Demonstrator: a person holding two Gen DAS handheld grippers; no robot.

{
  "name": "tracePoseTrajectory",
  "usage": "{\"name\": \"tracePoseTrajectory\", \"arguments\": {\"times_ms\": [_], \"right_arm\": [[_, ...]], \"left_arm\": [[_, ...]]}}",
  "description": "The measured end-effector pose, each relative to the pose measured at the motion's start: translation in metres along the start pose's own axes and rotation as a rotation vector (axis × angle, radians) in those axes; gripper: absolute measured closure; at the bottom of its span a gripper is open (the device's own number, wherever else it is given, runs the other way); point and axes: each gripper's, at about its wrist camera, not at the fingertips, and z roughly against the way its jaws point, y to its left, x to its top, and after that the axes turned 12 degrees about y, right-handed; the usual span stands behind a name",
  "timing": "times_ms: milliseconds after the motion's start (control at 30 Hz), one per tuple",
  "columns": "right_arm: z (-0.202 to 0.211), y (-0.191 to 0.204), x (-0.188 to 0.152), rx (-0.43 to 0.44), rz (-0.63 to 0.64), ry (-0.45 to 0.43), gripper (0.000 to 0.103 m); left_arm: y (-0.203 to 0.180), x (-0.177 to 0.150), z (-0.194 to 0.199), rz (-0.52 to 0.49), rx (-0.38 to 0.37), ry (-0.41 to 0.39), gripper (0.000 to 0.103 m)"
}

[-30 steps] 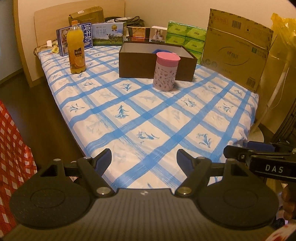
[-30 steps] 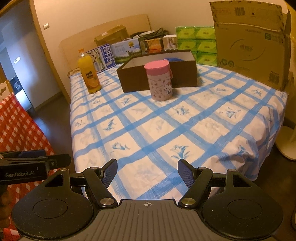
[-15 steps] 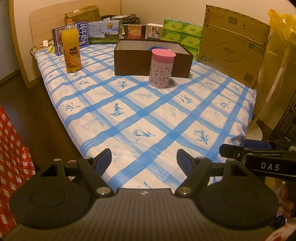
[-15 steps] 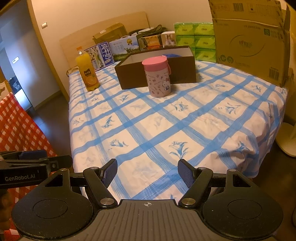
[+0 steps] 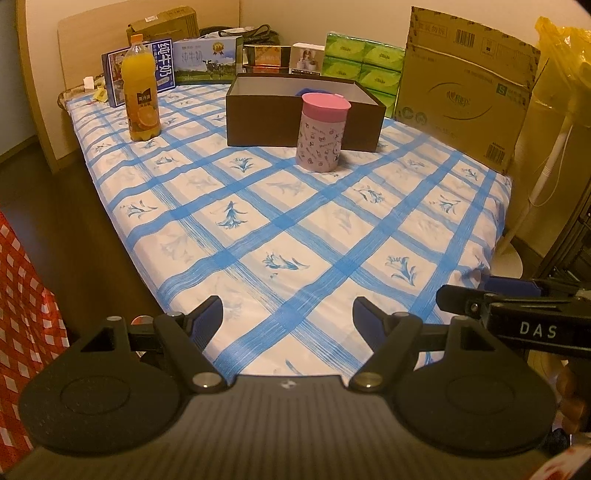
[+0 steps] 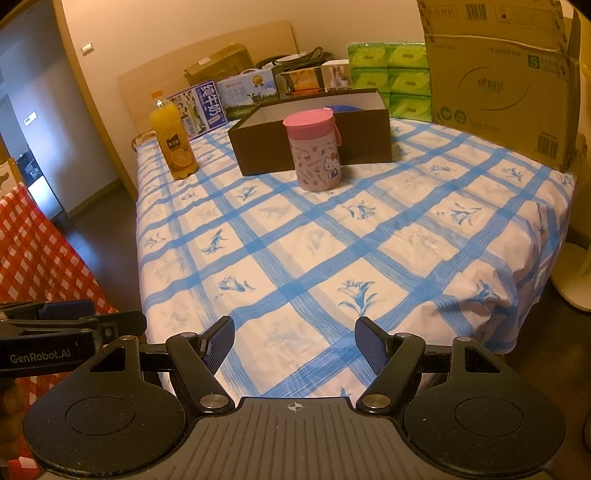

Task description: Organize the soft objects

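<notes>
Spread wide with nothing between the blue pads, left gripper (image 5: 288,314) poised over the near edge of a bed dressed in a blue-checked sheet (image 5: 295,229). Likewise splayed and empty, right gripper (image 6: 294,336) held just beside it, seen side-on at the right edge of the left wrist view, with part of a hand (image 5: 570,398) visible beneath. Well beyond both sets of fingers, toward the far half of the bed, standing upright: a pink-lidded cup (image 5: 322,132) printed with cartoon figures, placed directly in front of an open brown box (image 5: 266,114). Inside that box, only a sliver of something blue (image 5: 312,91) peeking above the far rim, too little shown to tell what it is. Off to the left of the box and apart from it, an upright bottle of orange juice (image 5: 141,90). Lined up behind, along the wooden headboard (image 5: 92,33): milk cartons (image 5: 205,61), smaller boxed goods, and stacked green tissue packs (image 5: 364,68). Leaning at the right side of the bed, touching the sheet, a large cardboard carton (image 5: 465,88). Further right, a yellow plastic bag (image 5: 561,74) and the white base of a stand (image 5: 511,258) on the dark floor. At the left margin, red-and-white checked fabric (image 6: 33,243). No soft item plainly identifiable on the open stretch of sheet between the grippers and the cup.
</notes>
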Motion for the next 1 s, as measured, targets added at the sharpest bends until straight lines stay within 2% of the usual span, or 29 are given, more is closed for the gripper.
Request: {"name": "tracePoseTrajectory", "arguments": {"times_ms": [1000], "right_arm": [[-0.0017, 0.0002, 0.0012, -0.001, -0.001, 0.003, 0.031]], "left_arm": [[0.0017, 0.0007, -0.0021, 0.001, -0.002, 0.003, 0.027]]}}
